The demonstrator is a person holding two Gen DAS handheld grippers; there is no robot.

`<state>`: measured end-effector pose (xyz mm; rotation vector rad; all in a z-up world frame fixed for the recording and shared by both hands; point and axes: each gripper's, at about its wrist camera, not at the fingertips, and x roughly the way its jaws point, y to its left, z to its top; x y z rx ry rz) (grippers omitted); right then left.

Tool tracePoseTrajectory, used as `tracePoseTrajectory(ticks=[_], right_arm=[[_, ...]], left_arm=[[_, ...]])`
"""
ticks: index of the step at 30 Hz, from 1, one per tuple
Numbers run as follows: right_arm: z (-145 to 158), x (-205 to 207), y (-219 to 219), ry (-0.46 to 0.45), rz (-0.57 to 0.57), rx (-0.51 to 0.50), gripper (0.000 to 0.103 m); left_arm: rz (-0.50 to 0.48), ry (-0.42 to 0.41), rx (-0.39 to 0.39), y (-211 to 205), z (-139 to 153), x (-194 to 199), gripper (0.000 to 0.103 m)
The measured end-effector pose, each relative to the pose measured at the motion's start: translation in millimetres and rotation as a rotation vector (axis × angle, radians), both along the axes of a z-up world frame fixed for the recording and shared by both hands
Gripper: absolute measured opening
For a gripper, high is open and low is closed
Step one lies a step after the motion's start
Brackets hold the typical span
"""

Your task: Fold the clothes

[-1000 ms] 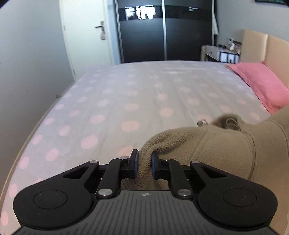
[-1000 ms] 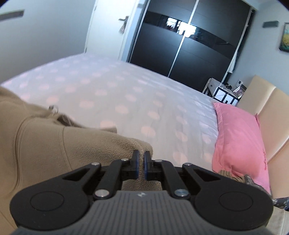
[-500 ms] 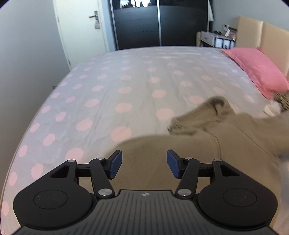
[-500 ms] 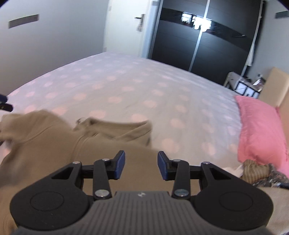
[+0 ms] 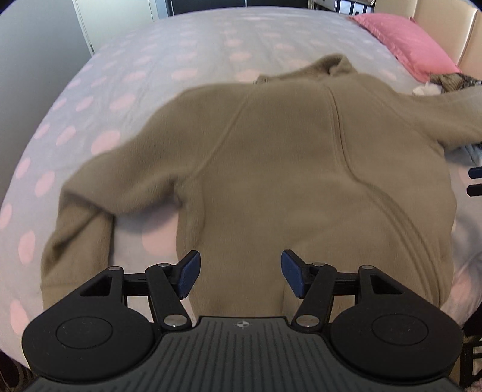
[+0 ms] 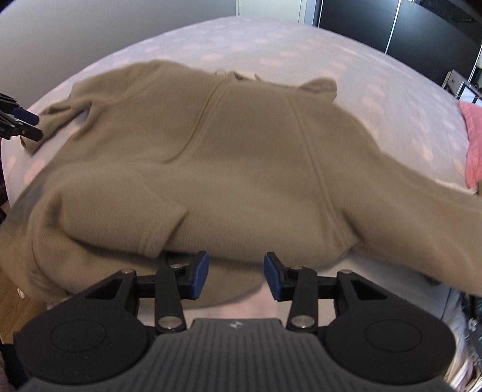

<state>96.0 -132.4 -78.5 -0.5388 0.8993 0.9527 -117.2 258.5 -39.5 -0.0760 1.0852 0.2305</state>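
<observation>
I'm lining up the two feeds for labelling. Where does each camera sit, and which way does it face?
Left wrist: sits behind the open left claw, looking down over the fleece toward the pillow; the right claw's tips poke in at the right edge.
Right wrist: sits behind the open right claw, looking over the fleece's hem toward the wardrobe; the left claw's tips show at the left edge.
Shared: fleece, dotted bed, pillow.
</observation>
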Motion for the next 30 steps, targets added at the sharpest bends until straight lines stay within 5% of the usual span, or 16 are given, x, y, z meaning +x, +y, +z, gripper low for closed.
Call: tracePoseTrajectory(ticks=[7,12,16,17,19,21,30], right_arm=[[-46,24,12,0.093,-0.001,-0.033,0.047],[-70,49,17,0.166,-0.05,-0.014,0.066],[-82,59,24,0.218,-0.03,-0.001,0.067],[-82,59,26,0.221,-0.015,0.0,0.059],[-80,58,29,0.26,0.004,0.016,0.028],[-75,49,31,0.243,0.002,0.009,0.018],[-30,-9,8,0.146,-0.114,-0.056,0.014]], left_arm=[[0.024,0.051,-0.004,-1,-30,-23,0.058],[0.03,0.058,0.002,2,-39,-23,0.058],[0.032,0.073,0.008,3,-48,-20,0.058],[0.03,0.074,0.009,3,-50,-18,0.058],[0.022,0.07,0.013,1,-50,-16,0.058],[0.006,0.065,0.021,-2,-48,-17,0.058],[-0.073,0.041,0.062,-20,-38,-21,0.058]])
